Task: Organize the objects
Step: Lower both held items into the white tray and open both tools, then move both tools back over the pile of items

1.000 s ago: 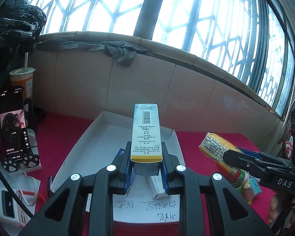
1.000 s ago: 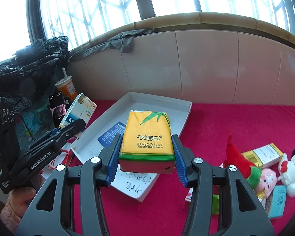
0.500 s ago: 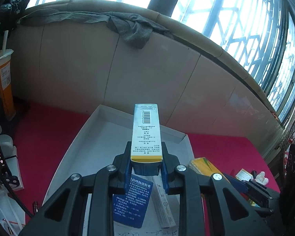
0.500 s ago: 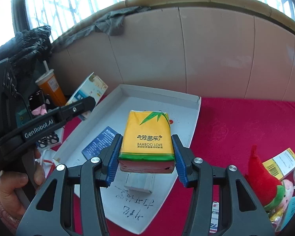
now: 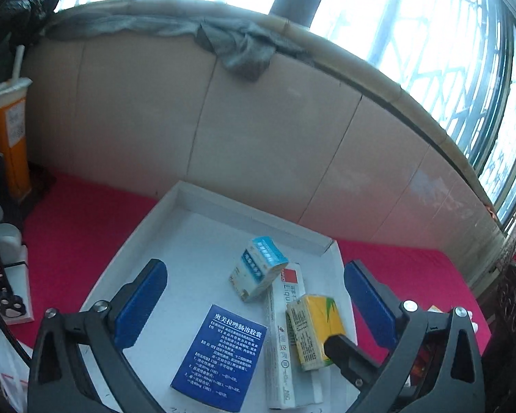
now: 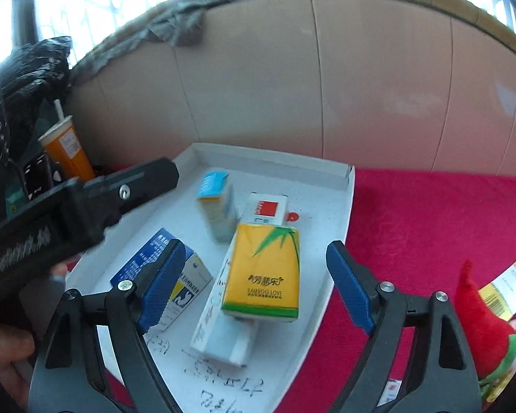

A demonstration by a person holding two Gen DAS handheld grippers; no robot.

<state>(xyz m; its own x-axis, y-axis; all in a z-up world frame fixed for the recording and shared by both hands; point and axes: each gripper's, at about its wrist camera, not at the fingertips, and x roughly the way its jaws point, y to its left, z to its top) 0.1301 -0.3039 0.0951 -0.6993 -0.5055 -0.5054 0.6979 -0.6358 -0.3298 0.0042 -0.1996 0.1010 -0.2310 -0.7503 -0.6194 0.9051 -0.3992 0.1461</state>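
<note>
Both jaws have just been opening: left gripper (image 5: 254,299) and right gripper (image 6: 251,285) spread (nothing pinched) over white tray (image 6: 340,227); yellow tissue pack (image 6: 263,270) and blue-topped box (image 5: 259,272) lie inside tray.

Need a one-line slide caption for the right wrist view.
Right gripper, jaws just opened, above yellow tissue pack lying on boxes in white tray.

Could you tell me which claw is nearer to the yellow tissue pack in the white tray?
Right. The right claw is open directly around the yellow tissue pack; the left claw is open over the tray's middle, beside it.
</note>
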